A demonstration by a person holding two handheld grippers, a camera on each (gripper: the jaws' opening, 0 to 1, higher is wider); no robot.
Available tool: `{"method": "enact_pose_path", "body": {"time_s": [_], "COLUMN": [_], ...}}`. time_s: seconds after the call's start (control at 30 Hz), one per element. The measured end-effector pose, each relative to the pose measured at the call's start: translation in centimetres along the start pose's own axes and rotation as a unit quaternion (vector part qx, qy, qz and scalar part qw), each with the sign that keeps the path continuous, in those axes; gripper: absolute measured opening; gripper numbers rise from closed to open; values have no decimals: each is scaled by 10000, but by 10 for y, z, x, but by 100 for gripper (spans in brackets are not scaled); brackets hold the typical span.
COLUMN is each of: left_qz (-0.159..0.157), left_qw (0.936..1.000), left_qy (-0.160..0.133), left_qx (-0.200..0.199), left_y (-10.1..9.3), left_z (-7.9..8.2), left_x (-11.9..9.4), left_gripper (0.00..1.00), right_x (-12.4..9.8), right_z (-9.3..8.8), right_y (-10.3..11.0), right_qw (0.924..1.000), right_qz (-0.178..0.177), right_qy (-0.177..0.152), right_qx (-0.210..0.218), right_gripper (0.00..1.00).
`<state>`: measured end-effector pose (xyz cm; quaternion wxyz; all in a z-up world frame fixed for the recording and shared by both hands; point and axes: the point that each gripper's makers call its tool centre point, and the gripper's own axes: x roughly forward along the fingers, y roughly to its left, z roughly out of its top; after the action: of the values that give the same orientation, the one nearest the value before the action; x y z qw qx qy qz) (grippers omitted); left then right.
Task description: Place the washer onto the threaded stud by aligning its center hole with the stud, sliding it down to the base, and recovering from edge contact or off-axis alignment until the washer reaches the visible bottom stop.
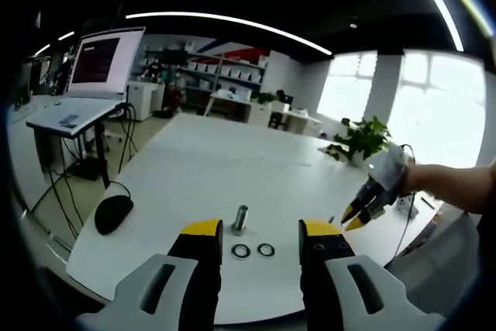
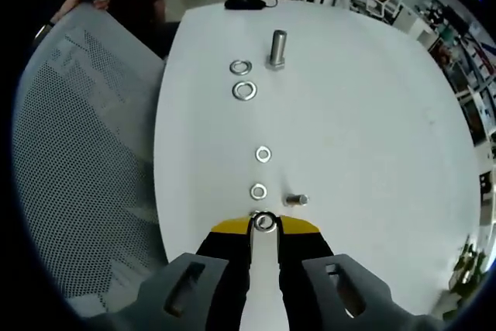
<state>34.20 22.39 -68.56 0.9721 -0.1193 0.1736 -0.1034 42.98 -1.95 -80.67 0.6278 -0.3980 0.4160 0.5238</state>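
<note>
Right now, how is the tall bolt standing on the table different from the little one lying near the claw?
The standing bolt is upright on its head; the lying bolt rests on its side. The standing bolt looks longer and thicker, though it sits farther off. Two washers lie beside the standing one; the lying one sits close to the right claw, which pinches a washer. Both are silver metal on the white table.

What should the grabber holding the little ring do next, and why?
Probably lift and carry it toward the upright stud. The right gripper looks shut on a washer, while the stud stands bare far across the table.
</note>
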Motion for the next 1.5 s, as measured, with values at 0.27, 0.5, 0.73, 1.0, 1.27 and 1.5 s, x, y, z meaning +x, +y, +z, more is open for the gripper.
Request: {"method": "enact_pose_path", "body": {"time_s": [0.27, 0.5, 0.73, 1.0, 1.27, 1.5], "left_qz": [-1, -3, -2, -1, -4, -1], "left_qw": [10000, 10000, 10000, 10000, 10000, 10000], "left_qy": [-2, -4, -14, -20, -19, -22], "left_qx": [-4, -7, -16, -25, -25, -32], "left_y": [0, 0, 0, 2, 3, 3], "left_z": [0, 0, 0, 0, 0, 0], "left_x": [0, 0, 0, 0, 0, 0], "left_gripper": [37, 37, 37, 37, 37, 37], "right_x": [-5, -9, -10, -8, -2, 4], "right_z": [3, 10, 13, 19, 17, 14], "right_y": [-5, -8, -17, -23, -24, -29], "right_qw": [9997, 9991, 9973, 9929, 9871, 9800], "right_qz": [-35, 7, -87, -229, -187, -263], "right_qy": [105, 122, 172, 102, 204, 310], "right_qx": [-233, -405, -704, -1162, -1574, -1946], "right_gripper": [13, 13, 13, 13, 13, 13]}}
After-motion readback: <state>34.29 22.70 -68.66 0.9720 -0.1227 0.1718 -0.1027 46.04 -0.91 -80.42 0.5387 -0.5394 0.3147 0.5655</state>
